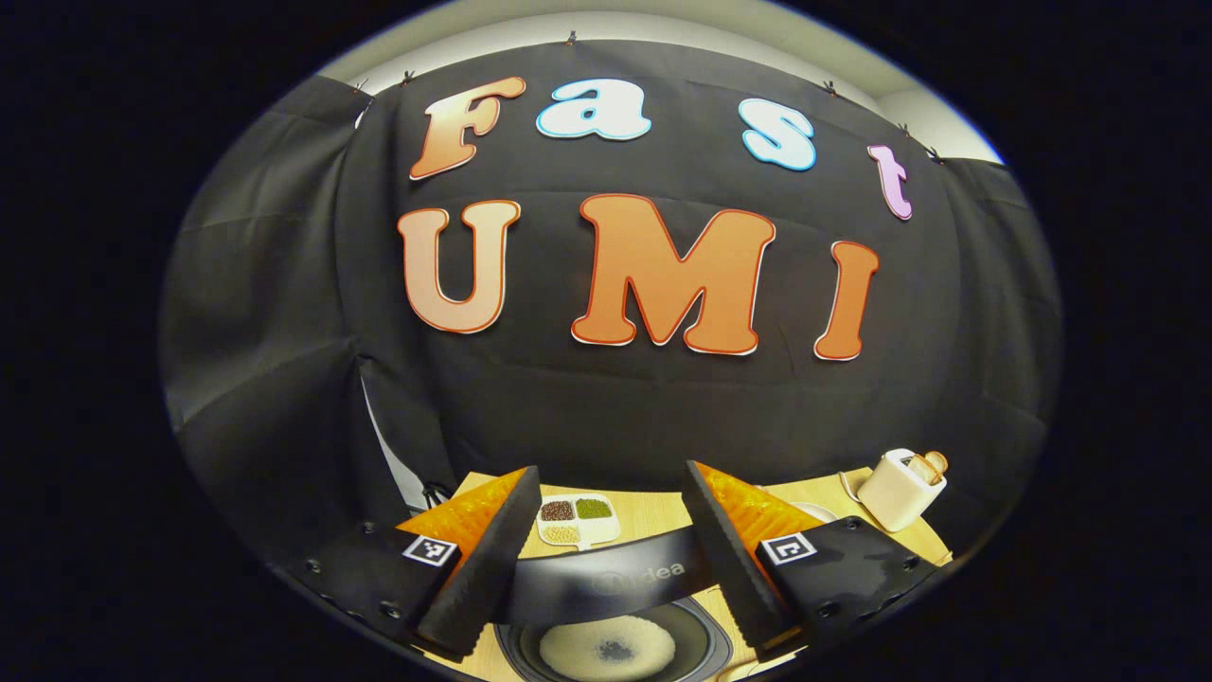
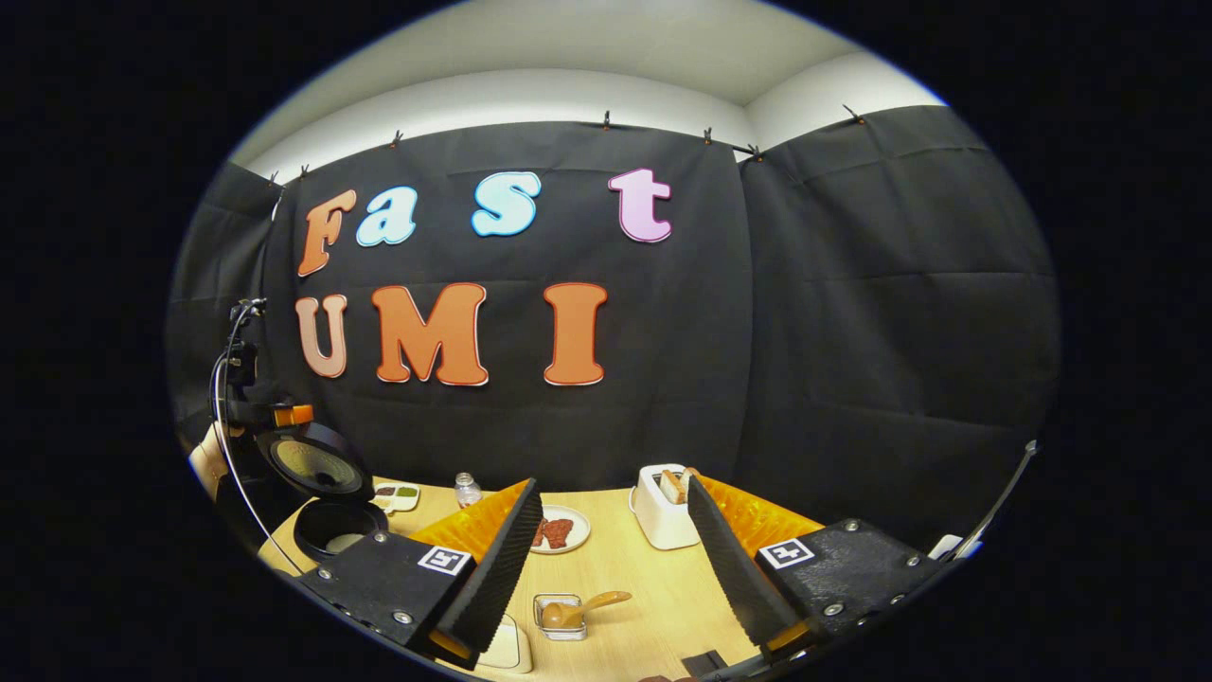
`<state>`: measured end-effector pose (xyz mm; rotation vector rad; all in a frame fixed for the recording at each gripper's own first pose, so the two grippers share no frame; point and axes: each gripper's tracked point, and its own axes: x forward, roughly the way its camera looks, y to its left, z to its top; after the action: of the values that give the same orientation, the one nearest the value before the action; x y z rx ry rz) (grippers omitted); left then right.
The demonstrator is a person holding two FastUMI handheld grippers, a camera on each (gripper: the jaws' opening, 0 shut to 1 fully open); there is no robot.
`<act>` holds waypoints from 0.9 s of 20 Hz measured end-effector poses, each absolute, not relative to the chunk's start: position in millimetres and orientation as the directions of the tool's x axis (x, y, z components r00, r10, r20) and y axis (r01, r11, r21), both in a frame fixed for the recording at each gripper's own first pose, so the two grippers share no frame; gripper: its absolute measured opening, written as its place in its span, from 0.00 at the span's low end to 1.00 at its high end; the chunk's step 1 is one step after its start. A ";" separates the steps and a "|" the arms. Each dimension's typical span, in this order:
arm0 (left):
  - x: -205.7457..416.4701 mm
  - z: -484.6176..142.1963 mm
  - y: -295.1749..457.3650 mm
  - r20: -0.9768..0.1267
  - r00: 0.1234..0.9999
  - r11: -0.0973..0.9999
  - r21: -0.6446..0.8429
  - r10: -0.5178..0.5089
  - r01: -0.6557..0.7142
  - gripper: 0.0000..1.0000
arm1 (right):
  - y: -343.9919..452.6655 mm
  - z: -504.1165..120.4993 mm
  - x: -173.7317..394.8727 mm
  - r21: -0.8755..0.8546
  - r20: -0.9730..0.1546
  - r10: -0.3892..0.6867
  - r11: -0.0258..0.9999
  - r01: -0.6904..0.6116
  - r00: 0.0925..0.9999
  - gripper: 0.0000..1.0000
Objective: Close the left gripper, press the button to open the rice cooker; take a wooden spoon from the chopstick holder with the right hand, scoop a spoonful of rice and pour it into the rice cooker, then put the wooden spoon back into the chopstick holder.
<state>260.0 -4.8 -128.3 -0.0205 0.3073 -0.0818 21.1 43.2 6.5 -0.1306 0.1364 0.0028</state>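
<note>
The rice cooker (image 1: 615,654) stands open right under my left gripper (image 1: 610,471), with white rice in its dark pot and the raised lid's edge (image 1: 606,580) crossing between the fingers. That gripper is open and holds nothing. In the right gripper view the same cooker (image 2: 333,526) sits at the far left with its lid (image 2: 317,461) up, and the left gripper (image 2: 260,412) and a hand (image 2: 204,461) hover above it. My right gripper (image 2: 614,483) is open and empty. The wooden spoon (image 2: 579,608) rests in a small square holder (image 2: 559,620) on the table between its fingers, handle pointing right.
A white toaster (image 2: 660,509) with bread stands mid-table, also seen as the toaster (image 1: 900,490) at right. A divided dish of beans (image 1: 578,521) lies behind the cooker. A plate of reddish food (image 2: 559,530), a small bottle (image 2: 467,490) and a white object (image 2: 508,649) sit nearby.
</note>
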 end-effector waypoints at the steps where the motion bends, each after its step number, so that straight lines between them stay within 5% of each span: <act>1: 248.0 -134.0 -7.9 -0.307 0.948 0.996 -0.039 -0.088 0.080 1.00 | 46.6 5.0 20.3 -0.127 -0.139 0.009 0.992 -0.027 0.990 0.95; 12: 140.1 -240.2 -29.4 -0.394 0.915 0.996 -0.045 -0.089 0.077 1.00 | 77.1 -13.3 13.6 -0.098 -0.168 0.149 0.981 -0.167 0.974 0.95; 18: 130.4 -271.6 -27.1 -0.344 0.939 0.999 0.025 -0.032 0.043 0.97 | 76.3 -38.9 14.7 -0.091 -0.217 0.155 0.980 -0.178 0.964 0.95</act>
<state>130.4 -27.1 -271.6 0.0325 0.3503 -0.0386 14.7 76.3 -38.9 -0.1097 0.2103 0.1691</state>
